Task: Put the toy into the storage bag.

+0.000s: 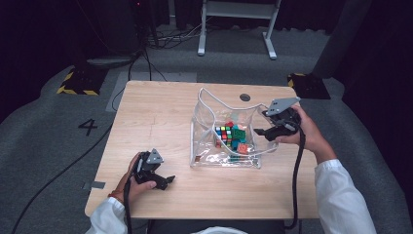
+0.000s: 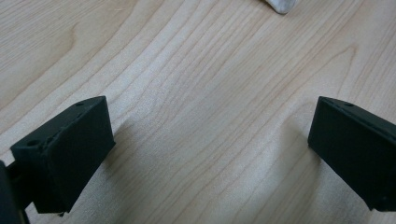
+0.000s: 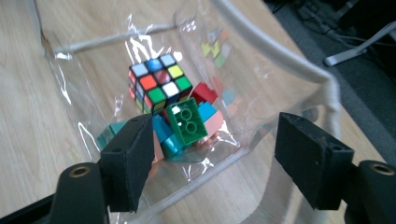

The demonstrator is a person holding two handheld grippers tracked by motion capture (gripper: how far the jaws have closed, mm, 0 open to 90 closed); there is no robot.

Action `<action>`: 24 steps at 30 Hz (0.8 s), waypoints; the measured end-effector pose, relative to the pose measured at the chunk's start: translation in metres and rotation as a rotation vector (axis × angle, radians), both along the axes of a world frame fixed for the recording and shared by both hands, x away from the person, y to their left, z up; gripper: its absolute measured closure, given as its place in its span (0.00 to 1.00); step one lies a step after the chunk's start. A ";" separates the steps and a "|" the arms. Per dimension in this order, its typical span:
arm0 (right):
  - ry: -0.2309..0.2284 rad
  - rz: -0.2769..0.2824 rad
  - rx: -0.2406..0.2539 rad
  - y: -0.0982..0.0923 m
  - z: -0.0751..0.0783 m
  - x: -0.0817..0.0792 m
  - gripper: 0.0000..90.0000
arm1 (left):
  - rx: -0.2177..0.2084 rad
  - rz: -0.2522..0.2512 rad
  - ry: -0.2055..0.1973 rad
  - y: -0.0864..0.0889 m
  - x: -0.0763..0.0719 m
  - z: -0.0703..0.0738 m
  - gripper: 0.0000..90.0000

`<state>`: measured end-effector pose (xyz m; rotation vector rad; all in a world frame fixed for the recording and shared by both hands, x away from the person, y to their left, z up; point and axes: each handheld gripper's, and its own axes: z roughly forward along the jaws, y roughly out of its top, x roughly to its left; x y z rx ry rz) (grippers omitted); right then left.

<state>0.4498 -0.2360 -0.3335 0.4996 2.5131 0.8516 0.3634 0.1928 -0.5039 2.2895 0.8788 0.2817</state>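
A clear plastic bag (image 1: 204, 95) with a white rim stands open on the wooden table (image 1: 156, 117). Inside it lie a colour-tiled puzzle cube (image 1: 223, 133) and several coloured bricks (image 1: 239, 145). My right gripper (image 1: 260, 131) hovers at the bag's right edge with its jaws open and nothing between them. In the right gripper view, the right gripper (image 3: 215, 158) looks down on the cube (image 3: 159, 84) and a green brick (image 3: 187, 121) on top of the pile. My left gripper (image 1: 168, 181) rests near the table's front left, open over bare wood; the left gripper (image 2: 210, 140) holds nothing.
A round dark cable hole (image 1: 245, 97) sits in the table behind the bag. On the floor beyond are a white desk frame (image 1: 236, 29), cables and yellow-black marked feet (image 1: 78, 83). A pale corner (image 2: 280, 4) shows far ahead of the left jaws.
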 end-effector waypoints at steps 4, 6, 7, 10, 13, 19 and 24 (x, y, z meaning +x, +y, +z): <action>-0.023 -0.051 0.054 -0.009 0.005 -0.006 0.29 | 0.001 0.002 0.001 0.000 0.000 0.000 0.00; -0.041 -0.058 0.068 -0.015 0.008 -0.010 0.29 | 0.001 0.001 0.000 0.000 0.000 0.000 0.00; -0.049 -0.062 0.086 -0.017 0.009 -0.012 0.29 | 0.001 0.002 0.001 0.000 0.000 0.000 0.00; -0.064 -0.097 0.127 -0.023 0.011 -0.017 0.28 | 0.000 0.001 0.000 0.000 0.000 0.000 0.00; -0.080 -0.111 0.161 -0.033 0.012 -0.025 0.28 | 0.002 0.003 0.001 0.000 0.000 0.000 0.00; -0.092 -0.123 0.180 -0.046 0.012 -0.037 0.29 | 0.002 0.003 0.000 0.000 0.000 0.000 0.00; -0.103 -0.135 0.208 -0.054 0.011 -0.045 0.29 | 0.002 0.003 0.001 0.000 0.000 0.000 0.00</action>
